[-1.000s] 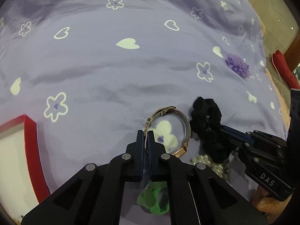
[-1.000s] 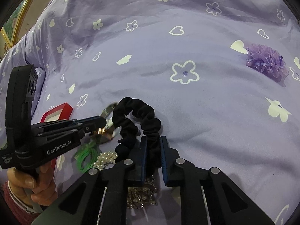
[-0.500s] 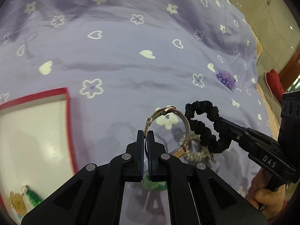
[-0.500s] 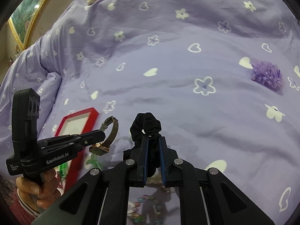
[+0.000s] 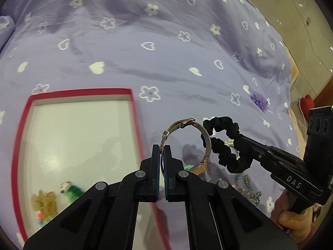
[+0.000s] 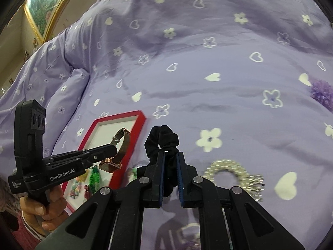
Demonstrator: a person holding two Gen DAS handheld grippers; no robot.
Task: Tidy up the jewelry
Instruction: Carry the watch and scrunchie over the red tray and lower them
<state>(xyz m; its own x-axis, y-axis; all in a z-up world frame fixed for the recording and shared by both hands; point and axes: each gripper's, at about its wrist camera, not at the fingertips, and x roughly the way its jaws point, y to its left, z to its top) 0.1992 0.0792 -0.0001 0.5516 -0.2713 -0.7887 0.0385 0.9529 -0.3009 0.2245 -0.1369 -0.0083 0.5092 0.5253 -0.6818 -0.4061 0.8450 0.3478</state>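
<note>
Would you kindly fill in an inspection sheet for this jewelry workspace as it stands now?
Surface: lilac bedspread printed with white hearts and flowers, wrinkled.
Job's things: rose-gold mesh-band watch and black fabric scrunchie, both lifted; red-rimmed white tray holding small trinkets; silvery beaded bracelet and purple ruffled scrunchie on the bedspread.
Clutter: nothing seen.
Grippers: left gripper shut on the watch band; right gripper shut on the black scrunchie.
Cables: nothing seen.
Surroundings: gold-framed picture; beige floor.
</note>
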